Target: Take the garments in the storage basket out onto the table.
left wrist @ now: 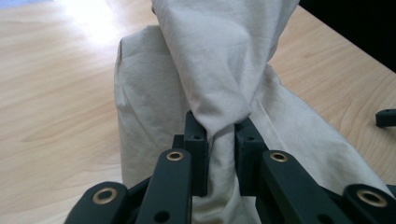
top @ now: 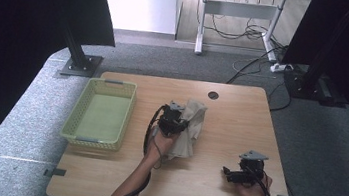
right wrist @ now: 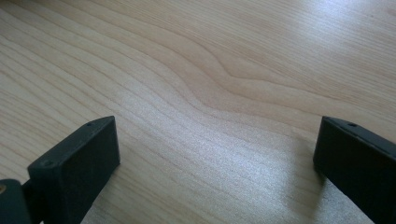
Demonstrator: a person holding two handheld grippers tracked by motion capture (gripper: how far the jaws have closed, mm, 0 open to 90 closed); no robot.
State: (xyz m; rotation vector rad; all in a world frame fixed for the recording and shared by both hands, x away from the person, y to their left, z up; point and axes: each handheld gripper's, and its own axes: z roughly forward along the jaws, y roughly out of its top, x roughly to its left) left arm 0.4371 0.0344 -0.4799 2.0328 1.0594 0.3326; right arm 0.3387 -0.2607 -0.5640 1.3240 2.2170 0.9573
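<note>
Beige cotton-like fabric, a crumpled cloth (top: 190,126), lies near the middle of the light wooden table (top: 221,194), partly gathered upward. In the left gripper view the same cloth (left wrist: 219,60) rises as a bunched fold between the two black jaws, which stand narrow and pinch the fabric; the lower part of the cloth spreads onto the table surface on both sides of them.

The left gripper (top: 181,121) is held just left of the cloth's raised fold, its cable looping down along the forearm. The right gripper (top: 228,172) rests near the front right part of the table, well apart from the cloth. In the right gripper view its jaws stand wide, with bare wood grain between them and nothing held.

A pale green perforated plastic basket (top: 73,121) stands at the left side of the table, with nothing seen inside it.

Step in hand, by judgement: the cloth is gripped at one fold and part-lifted, as a preliminary to folding it or carrying it.

Next move, by judgement: either bring the right gripper to a free edge of the cloth to spread it, or carry the pinched cloth left to the basket. Maintain the pinch; loose fabric may drag or slip.
</note>
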